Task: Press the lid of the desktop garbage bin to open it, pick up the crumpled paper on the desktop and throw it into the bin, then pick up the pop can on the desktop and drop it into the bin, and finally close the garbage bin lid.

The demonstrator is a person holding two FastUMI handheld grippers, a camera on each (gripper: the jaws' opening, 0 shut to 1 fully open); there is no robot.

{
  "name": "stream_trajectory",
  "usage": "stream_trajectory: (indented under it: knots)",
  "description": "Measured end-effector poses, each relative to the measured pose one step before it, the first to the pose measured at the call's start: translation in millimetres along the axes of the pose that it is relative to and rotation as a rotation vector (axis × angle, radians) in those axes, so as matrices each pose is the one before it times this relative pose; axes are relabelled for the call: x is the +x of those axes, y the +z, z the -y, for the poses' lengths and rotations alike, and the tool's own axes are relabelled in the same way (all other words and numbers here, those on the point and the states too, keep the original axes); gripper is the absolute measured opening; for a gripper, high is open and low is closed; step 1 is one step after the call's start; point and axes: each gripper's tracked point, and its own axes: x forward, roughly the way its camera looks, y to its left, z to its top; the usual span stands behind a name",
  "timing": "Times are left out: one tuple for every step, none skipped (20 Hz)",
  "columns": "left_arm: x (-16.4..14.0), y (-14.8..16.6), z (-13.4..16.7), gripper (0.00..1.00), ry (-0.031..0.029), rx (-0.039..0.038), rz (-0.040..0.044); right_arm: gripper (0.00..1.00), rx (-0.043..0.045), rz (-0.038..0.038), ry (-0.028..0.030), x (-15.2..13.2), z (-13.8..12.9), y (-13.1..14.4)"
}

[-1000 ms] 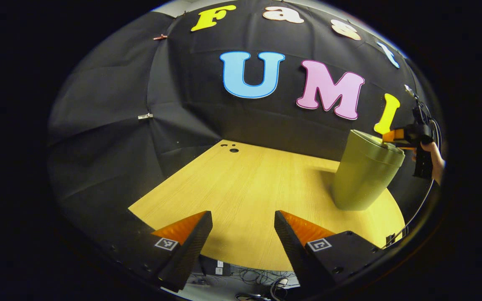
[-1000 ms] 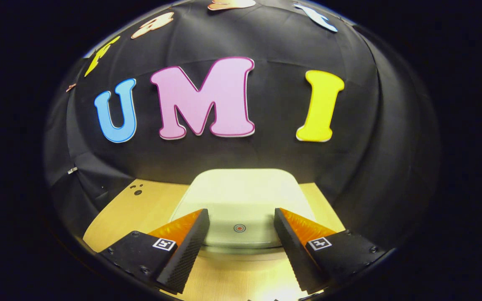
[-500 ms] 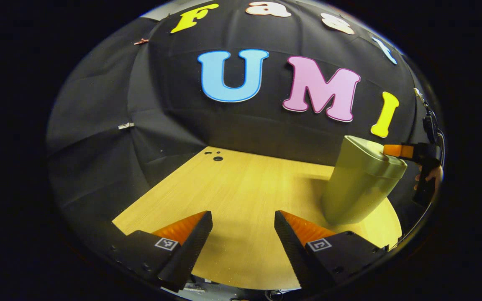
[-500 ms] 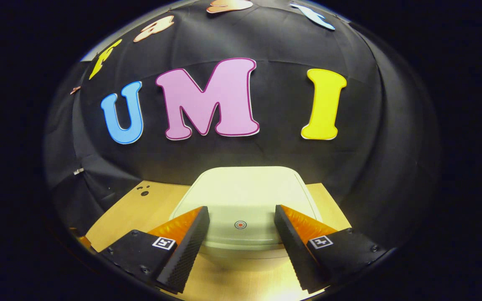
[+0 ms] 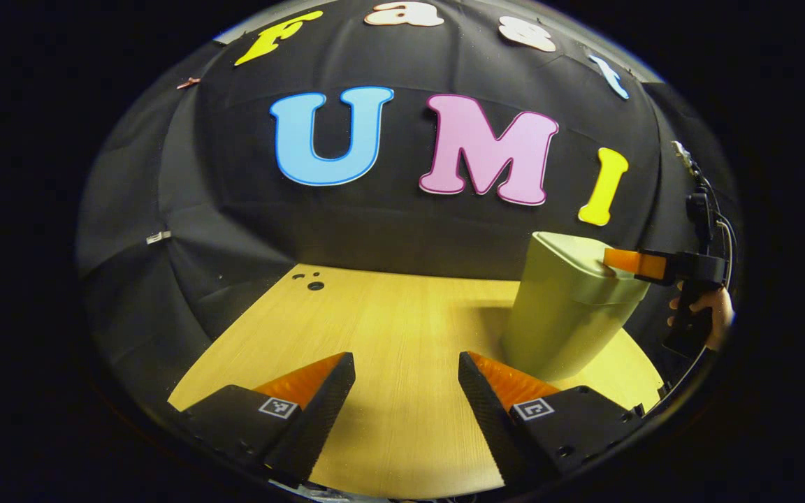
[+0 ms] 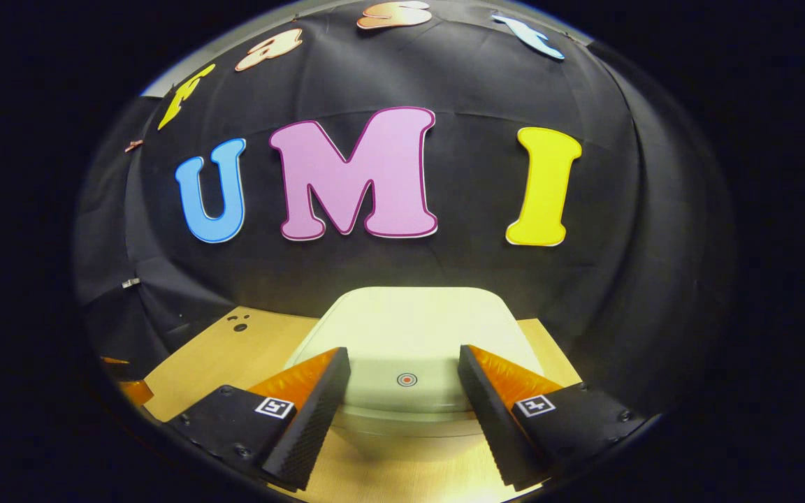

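The olive-green desktop bin (image 5: pixel 570 318) stands on the right side of the wooden table (image 5: pixel 388 328) with its lid down. In the right gripper view the pale lid (image 6: pixel 413 325) lies just beneath my fingers, its small red-ringed press mark (image 6: pixel 407 379) between them. My right gripper (image 6: pixel 402 370) is open and hovers over the lid's near edge; whether it touches the lid I cannot tell. In the left gripper view that right gripper (image 5: pixel 629 260) reaches over the lid, held by a hand (image 5: pixel 710 307). My left gripper (image 5: pixel 406 377) is open above the table, left of the bin.
Small round holes (image 5: pixel 314 283) mark the far left of the tabletop. The black cloth wall (image 5: pixel 402 209) closes the back and sides right behind the bin. The left gripper's tip (image 6: pixel 126 388) peeks in at the left edge of the right gripper view.
The left gripper has moved forward over the table and turned toward the bin, which now sits nearer the middle of its view. The right gripper stays over the shut lid.
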Motion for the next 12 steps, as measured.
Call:
stream_trajectory:
  knots:
    - [-0.78, 4.80, 0.29, 0.96, -0.01726, 0.00348, 0.01239, 0.98, 0.00125, -0.00728, -0.01405, -0.55, 0.22, -0.07]
    - [-2.11, 6.66, -0.20, 0.96, -0.01342, 0.00478, 0.01890, 0.99, 0.00404, -0.00309, -0.01649, -1.50, 1.33, 0.25]
    - [-2.37, 6.22, -0.85, 0.96, -0.00961, 0.00717, 0.02215, 0.98, 0.00627, 0.00485, -0.01312, -2.82, -0.28, 2.13]
    - [-2.47, 4.41, -2.10, 0.96, -0.00240, 0.00988, 0.02038, 0.98, 0.00653, 0.01211, -0.00300, -4.96, -3.23, 3.01]
    - [-2.29, 3.91, -3.65, 0.96, 0.00202, 0.01136, 0.01960, 0.99, 0.00481, 0.01351, -0.00059, -6.28, -4.77, 2.60]
    - [-2.91, 4.15, -3.26, 0.96, 0.00071, 0.00946, 0.02157, 0.99, -0.00111, 0.01579, -0.00151, -7.28, -2.49, 1.62]
    - [-2.67, 4.84, -2.62, 0.96, 0.00106, 0.00602, 0.02218, 0.99, -0.00887, 0.01901, 0.00197, -6.92, -4.28, 3.70]
    - [-4.39, 4.13, -2.63, 0.96, 0.00325, 0.00406, 0.01884, 0.99, -0.01293, 0.02005, -0.00137, -8.82, -4.76, 3.50]
    - [-4.66, 2.65, -3.78, 0.96, 0.00751, 0.00228, 0.01543, 0.99, -0.01069, 0.01851, 0.00048, -9.16, -5.11, 3.45]
    - [-4.63, 2.32, -3.78, 0.96, 0.01028, 0.00106, 0.00865, 0.99, -0.00488, 0.02113, 0.00573, -10.05, -6.71, 4.52]
    - [-5.88, 0.81, -2.79, 0.96, 0.00772, 0.00058, 0.00858, 0.99, -0.00124, 0.02103, 0.00852, -9.94, -8.10, 4.03]
    - [-5.42, 0.73, -1.79, 0.96, 0.00579, 0.00074, 0.00741, 0.99, 0.00007, 0.01497, 0.00633, -10.06, -8.79, 1.79]
